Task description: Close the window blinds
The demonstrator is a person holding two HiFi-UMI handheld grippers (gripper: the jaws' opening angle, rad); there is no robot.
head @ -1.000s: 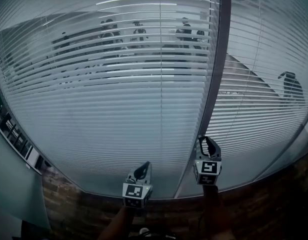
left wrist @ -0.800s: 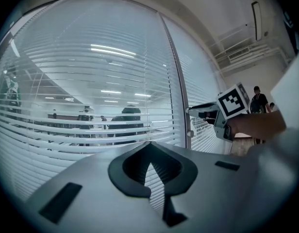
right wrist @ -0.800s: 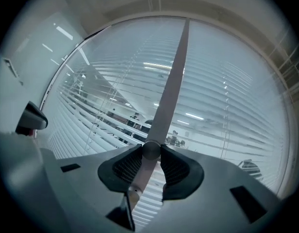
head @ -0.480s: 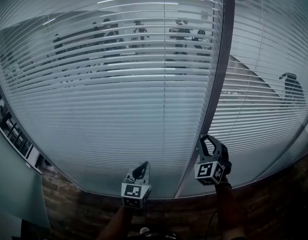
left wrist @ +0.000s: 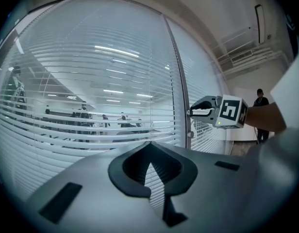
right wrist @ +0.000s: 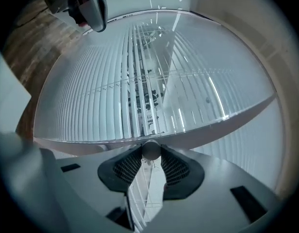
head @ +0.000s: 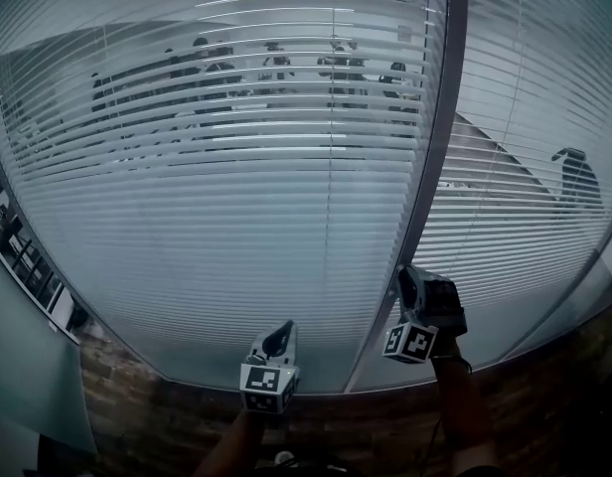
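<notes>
- The left gripper [left wrist: 149, 148] is held low, left of centre, pointed at the lower slats; its jaws are clenched tip to tip, with nothing between them.
- The blinds [head: 236, 197] are hung across the glass wall ahead of both grippers. Their upper slats are tilted open enough for people [head: 276, 68] to be made out behind them, while the lower slats read as a nearly solid pale sheet.
- A dark upright post [head: 432, 147] divides the wide left pane from a second pane of blinds on the right.
- The right gripper [right wrist: 150, 155] is rolled onto its side at the foot of that post, its jaws grasping a small round knob [right wrist: 150, 148] mounted there.
- A brown floor [head: 544, 405] is seen below the glass.
</notes>
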